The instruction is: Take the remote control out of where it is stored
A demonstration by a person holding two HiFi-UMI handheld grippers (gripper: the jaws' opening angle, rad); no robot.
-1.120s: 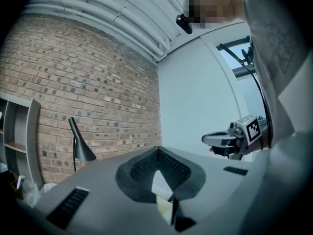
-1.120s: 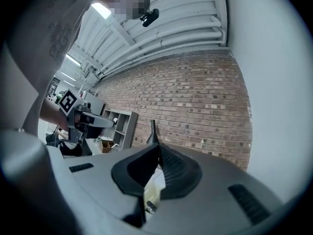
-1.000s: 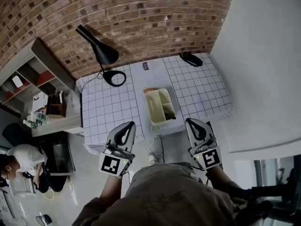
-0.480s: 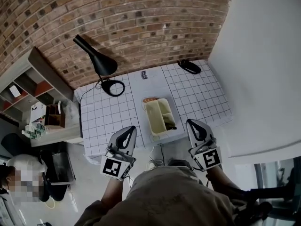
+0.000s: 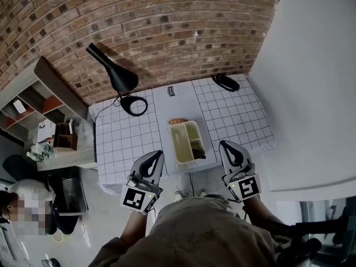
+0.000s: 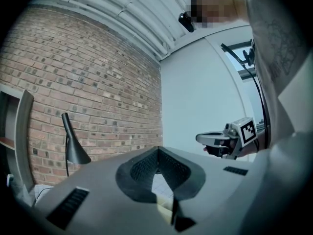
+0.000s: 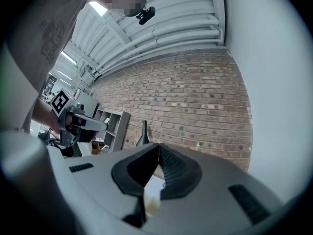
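A pale yellow divided tray (image 5: pixel 181 141) stands near the front edge of the table with the white grid cloth (image 5: pixel 125 132). A dark, long object (image 5: pixel 198 147) lies in its right compartment; it is too small to tell whether it is the remote control. My left gripper (image 5: pixel 159 154) hovers before the table edge, left of the tray, with its jaws shut and nothing between them (image 6: pixel 157 150). My right gripper (image 5: pixel 224 144) hangs at the tray's right, likewise shut and empty (image 7: pixel 158 146). Both are clear of the tray.
A black desk lamp (image 5: pixel 118 75) with a round base (image 5: pixel 134 105) stands at the table's back left. A black object (image 5: pixel 225 83) lies at the back right corner. Brick wall (image 5: pixel 167 26) behind, white wall (image 5: pixel 311 82) to the right, shelf unit (image 5: pixel 33 93) and a person (image 5: pixel 19 202) to the left.
The head view has shifted a little, so the table and tray sit slightly differently in the picture. Both grippers stay shut in front of the table edge.
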